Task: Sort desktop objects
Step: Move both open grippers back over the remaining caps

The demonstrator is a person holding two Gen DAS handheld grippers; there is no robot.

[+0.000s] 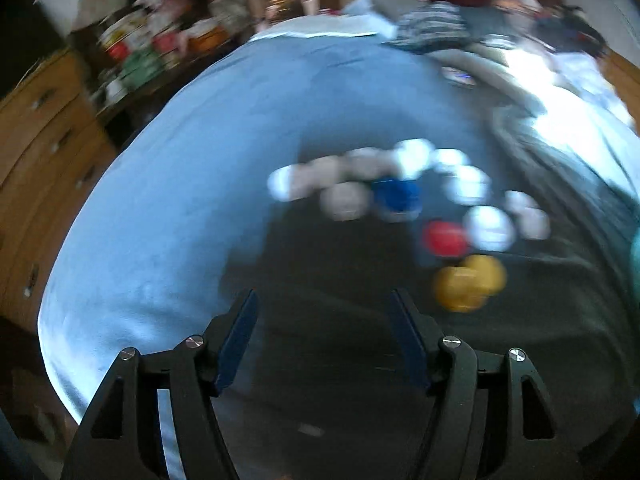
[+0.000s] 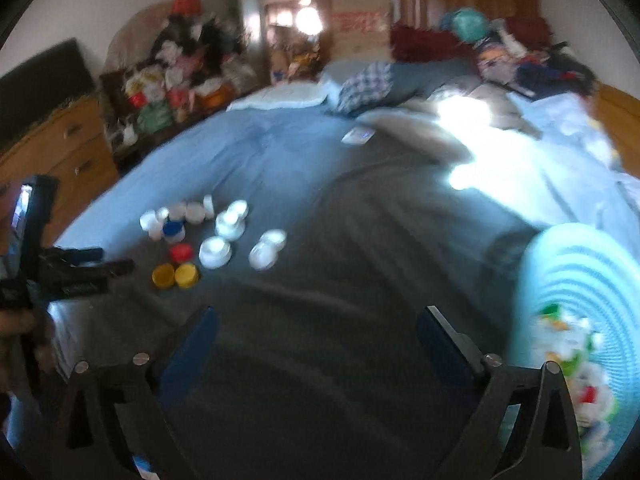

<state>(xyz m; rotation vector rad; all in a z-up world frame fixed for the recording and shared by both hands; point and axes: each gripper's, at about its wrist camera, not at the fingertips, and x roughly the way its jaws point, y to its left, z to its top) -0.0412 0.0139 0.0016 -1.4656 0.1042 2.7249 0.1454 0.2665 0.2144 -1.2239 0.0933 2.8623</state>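
Observation:
A cluster of bottle caps lies on the bed: several white caps (image 1: pixel 490 228), a blue cap (image 1: pixel 396 196), a red cap (image 1: pixel 444 238) and two yellow caps (image 1: pixel 464 284). My left gripper (image 1: pixel 324 300) hangs open above the grey blanket, short of the caps, with nothing between its fingers. In the right wrist view the same white caps (image 2: pixel 216 252), blue cap (image 2: pixel 173 229), red cap (image 2: pixel 181 253) and yellow caps (image 2: pixel 176 275) sit to the left. My right gripper (image 2: pixel 320 312) stands wide open and empty over the blanket. The left gripper (image 2: pixel 80 268) shows at the left edge. Both views are blurred.
A teal woven basket (image 2: pixel 580 272) holding several caps sits at the right. The grey blanket (image 2: pixel 340 240) overlies a blue sheet (image 2: pixel 248 148). Pillows and clothes (image 2: pixel 368 84) lie at the head. A wooden dresser (image 2: pixel 68 148) stands left. A small card (image 2: pixel 358 135) lies on the bed.

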